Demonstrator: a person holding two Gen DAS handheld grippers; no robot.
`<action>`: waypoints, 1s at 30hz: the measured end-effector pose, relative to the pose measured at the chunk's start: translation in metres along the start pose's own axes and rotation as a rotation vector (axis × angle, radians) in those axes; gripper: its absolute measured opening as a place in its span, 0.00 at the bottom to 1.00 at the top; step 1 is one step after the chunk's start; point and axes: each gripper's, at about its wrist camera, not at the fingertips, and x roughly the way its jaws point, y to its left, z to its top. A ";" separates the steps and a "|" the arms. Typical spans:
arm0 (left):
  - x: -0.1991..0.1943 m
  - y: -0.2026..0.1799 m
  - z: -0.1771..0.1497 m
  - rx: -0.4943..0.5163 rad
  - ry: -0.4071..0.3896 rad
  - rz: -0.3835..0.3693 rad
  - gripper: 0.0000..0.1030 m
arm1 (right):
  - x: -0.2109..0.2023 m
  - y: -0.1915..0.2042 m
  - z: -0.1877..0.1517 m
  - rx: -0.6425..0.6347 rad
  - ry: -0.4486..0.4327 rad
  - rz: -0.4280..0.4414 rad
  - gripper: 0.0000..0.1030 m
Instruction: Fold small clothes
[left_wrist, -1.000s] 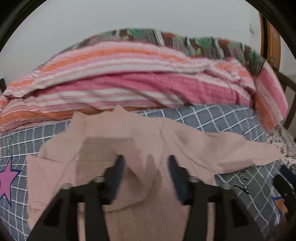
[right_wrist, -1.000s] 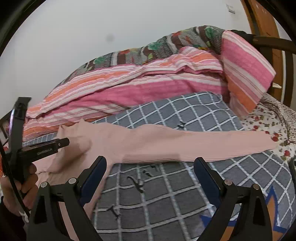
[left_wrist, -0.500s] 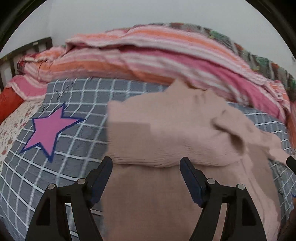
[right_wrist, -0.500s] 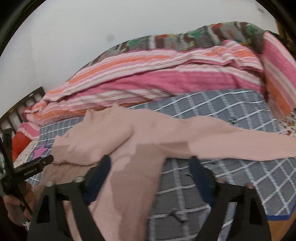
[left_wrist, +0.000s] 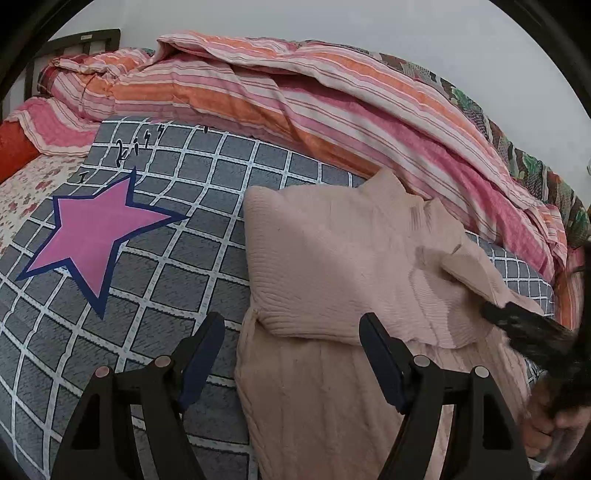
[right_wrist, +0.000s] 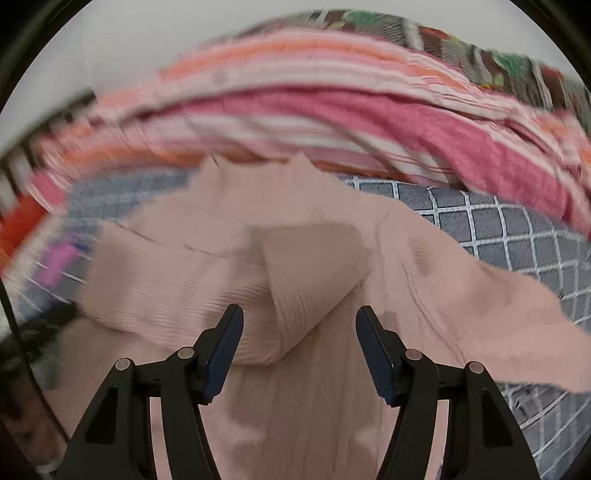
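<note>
A pale pink ribbed sweater (left_wrist: 332, 266) lies on the grey checked bedspread (left_wrist: 177, 266), its left sleeve folded across the chest. My left gripper (left_wrist: 291, 354) is open and empty, just above the folded sleeve's lower edge. My right gripper (right_wrist: 299, 347) is open and empty, with the folded sleeve's cuff (right_wrist: 306, 291) lying between its fingers. The sweater (right_wrist: 295, 258) fills the blurred right wrist view; its other sleeve (right_wrist: 498, 325) stretches out to the right. The right gripper shows as a dark blur in the left wrist view (left_wrist: 532, 332).
A rolled pink and orange striped quilt (left_wrist: 314, 103) lies along the back of the bed against the wall. A pink star (left_wrist: 96, 229) is printed on the bedspread to the left. A dark headboard (left_wrist: 74, 40) stands at the far left.
The left gripper has let go of the sleeve after laying it across the chest, opened and drawn back left. The right gripper has swung left over the sweater's middle.
</note>
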 end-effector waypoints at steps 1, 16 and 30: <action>0.001 0.001 0.000 -0.001 0.000 0.000 0.72 | 0.008 0.003 0.001 -0.014 0.015 -0.025 0.60; 0.007 0.007 -0.005 -0.034 0.022 0.002 0.72 | -0.003 -0.110 -0.033 0.229 0.022 0.210 0.35; 0.003 -0.013 -0.012 0.065 0.000 0.015 0.72 | 0.017 -0.130 -0.039 0.297 0.026 0.211 0.07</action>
